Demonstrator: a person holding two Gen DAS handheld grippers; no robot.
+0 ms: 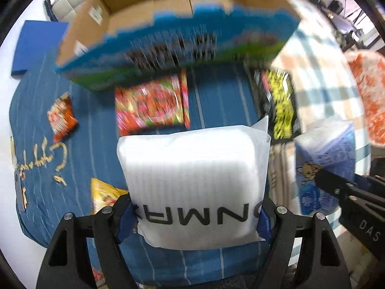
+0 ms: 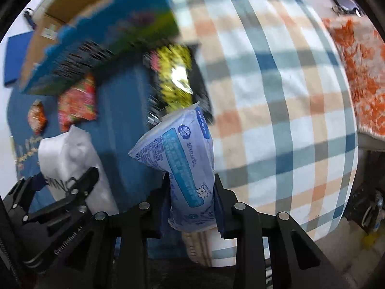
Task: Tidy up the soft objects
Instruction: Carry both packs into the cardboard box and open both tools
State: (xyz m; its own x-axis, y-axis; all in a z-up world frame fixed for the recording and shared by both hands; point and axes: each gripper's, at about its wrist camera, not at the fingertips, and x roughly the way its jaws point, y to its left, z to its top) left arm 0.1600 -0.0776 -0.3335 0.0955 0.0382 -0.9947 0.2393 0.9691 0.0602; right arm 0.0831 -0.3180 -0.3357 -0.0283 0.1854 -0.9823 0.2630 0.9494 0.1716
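My left gripper (image 1: pixel 197 216) is shut on a white soft pack (image 1: pixel 192 175) with black letters and holds it above the blue cloth (image 1: pixel 96 125). The pack also shows in the right wrist view (image 2: pixel 69 161). My right gripper (image 2: pixel 192 197) is shut on a pale blue tissue pack (image 2: pixel 178 159), also seen in the left wrist view (image 1: pixel 322 166). An open cardboard box (image 1: pixel 168 24) with blue and green print stands ahead, also in the right wrist view (image 2: pixel 101 31).
Snack packets lie on the blue cloth: a red one (image 1: pixel 151 103), a black and yellow one (image 1: pixel 279 103), a small orange one (image 1: pixel 61 118), a yellow one (image 1: pixel 103 195). A checked cloth (image 2: pixel 276 96) and an orange patterned cloth (image 2: pixel 361 72) lie right.
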